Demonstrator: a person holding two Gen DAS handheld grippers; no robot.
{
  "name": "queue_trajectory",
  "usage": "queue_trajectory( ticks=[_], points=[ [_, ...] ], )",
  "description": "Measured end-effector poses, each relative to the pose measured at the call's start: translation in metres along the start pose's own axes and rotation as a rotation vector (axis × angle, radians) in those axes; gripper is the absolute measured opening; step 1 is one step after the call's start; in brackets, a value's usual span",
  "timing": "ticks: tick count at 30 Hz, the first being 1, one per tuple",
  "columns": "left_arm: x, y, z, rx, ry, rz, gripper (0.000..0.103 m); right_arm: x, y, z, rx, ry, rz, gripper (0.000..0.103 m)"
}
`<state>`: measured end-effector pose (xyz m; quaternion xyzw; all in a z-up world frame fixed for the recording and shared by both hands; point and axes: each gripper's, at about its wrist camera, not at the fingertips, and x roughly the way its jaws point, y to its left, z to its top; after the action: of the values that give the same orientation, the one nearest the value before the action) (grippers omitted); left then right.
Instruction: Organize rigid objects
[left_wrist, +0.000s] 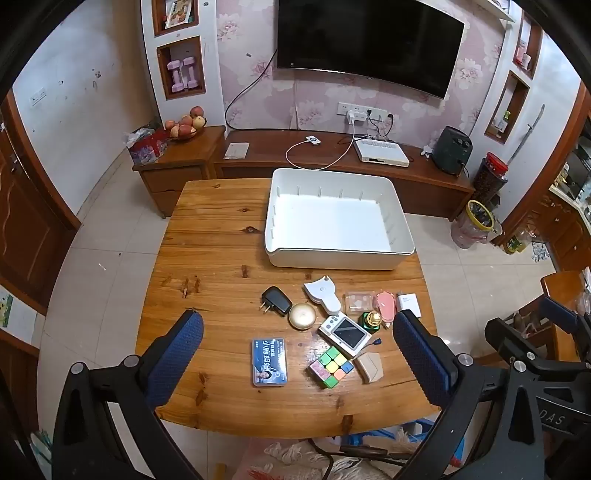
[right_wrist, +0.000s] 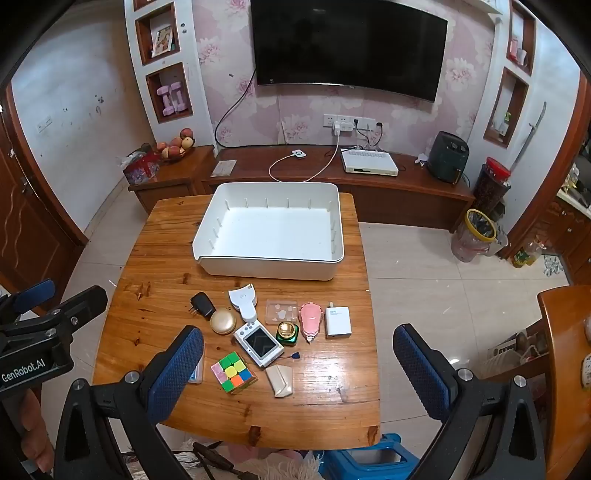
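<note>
An empty white bin (left_wrist: 338, 254) (right_wrist: 269, 267) stands at the far side of the wooden table (left_wrist: 214, 258) (right_wrist: 155, 317). In front of it lie several small objects: a black charger (left_wrist: 275, 300), a gold compact (left_wrist: 302, 315), a white tape measure (left_wrist: 325, 293), a white handheld console (left_wrist: 345, 332), a colour cube (left_wrist: 331, 366) (right_wrist: 233, 371), a blue card box (left_wrist: 269, 362), a beige wedge (left_wrist: 369, 366), a pink item (right_wrist: 310, 320) and a white adapter (right_wrist: 337, 322). My left gripper (left_wrist: 297, 332) and right gripper (right_wrist: 297, 345) hover above the near edge, both open and empty.
A low wooden TV cabinet (left_wrist: 332, 147) with a router and cables runs behind the table. A bowl of fruit (left_wrist: 184, 125) sits on a side cabinet. A blue stool (right_wrist: 369, 458) stands under the near edge. A wooden chair (right_wrist: 561, 369) stands at the right.
</note>
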<state>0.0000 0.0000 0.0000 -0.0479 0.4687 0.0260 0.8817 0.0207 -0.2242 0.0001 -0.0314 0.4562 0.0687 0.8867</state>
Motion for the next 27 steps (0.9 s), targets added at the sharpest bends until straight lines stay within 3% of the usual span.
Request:
queue_trajectory(
  ticks=[27],
  points=[
    [0.0000, 0.0000, 0.0001, 0.004, 0.006, 0.005, 0.102, 0.0029, 0.0032, -0.0035, -0.003, 0.002, 0.003, 0.103]
  ],
)
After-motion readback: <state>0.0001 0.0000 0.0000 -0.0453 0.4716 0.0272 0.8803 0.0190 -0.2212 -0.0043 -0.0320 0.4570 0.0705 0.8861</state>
